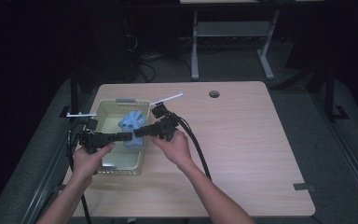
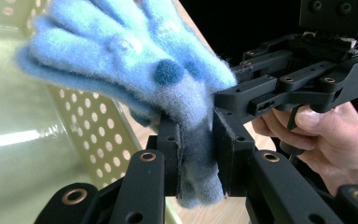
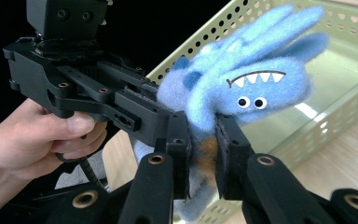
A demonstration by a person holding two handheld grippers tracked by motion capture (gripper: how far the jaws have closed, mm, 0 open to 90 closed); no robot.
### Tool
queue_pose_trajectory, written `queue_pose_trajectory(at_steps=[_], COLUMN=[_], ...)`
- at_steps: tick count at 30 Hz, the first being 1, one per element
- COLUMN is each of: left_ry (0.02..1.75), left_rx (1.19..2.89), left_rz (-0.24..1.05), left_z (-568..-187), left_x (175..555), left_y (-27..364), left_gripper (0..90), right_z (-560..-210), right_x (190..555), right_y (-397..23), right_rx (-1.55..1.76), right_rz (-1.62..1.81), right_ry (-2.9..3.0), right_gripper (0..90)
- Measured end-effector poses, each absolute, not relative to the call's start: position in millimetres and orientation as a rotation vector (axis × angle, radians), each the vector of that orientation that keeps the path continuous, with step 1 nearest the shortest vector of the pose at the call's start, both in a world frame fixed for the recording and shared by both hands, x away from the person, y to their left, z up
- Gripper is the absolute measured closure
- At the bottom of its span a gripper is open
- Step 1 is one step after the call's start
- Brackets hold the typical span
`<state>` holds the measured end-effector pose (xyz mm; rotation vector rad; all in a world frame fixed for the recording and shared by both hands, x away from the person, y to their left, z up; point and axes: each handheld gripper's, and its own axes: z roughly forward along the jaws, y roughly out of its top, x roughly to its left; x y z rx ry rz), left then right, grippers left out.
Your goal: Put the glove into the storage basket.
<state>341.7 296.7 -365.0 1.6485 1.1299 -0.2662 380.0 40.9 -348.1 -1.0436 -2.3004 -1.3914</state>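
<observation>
Nearest me, at lower left of the high view, the left gripper point(image 1: 127, 136) comes in from the left and the right gripper point(image 1: 139, 133) meets it from the right. Both are pinching the same blue glove point(image 1: 133, 122). It is held up between them over the right half of the pale green basket point(image 1: 106, 108). In the left gripper view the jaws are pressed onto the cuff end of the glove point(image 2: 135, 56) at lower centre, its fingers fanning toward the upper left. In the right gripper view the glove point(image 3: 242, 79) shows a toothy face with two eyes, and its jaws nip the fuzzy cloth just below that.

To do this step well, I would keep both pinches firm and move the two hands as one, so the soft knit neither stretches nor slips out. Lifting it clear of the basket wall before carrying it sideways should stop it snagging on the holes.

Farther off, the tabletop point(image 1: 242, 140) lies bare toward the right. Whether this is one glove or a pair pressed together I cannot tell. The room beyond the far edge is too dark to read.
</observation>
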Motion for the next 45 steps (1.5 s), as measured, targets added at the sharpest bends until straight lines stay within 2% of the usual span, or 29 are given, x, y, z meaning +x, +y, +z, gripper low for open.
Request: queue_pose_trajectory(at_steps=[45], left_ry=[1.251], left_rx=[1.74], left_rz=[-0.29], left_z=[-375.5], left_x=[342.1], left_y=[353.4], left_gripper=[73.3], right_z=[-377.5], right_x=[384.7], right_y=[103.8], right_rx=[-1.01], right_rz=[-1.339], right_ry=[-2.254], right_gripper=[77.7])
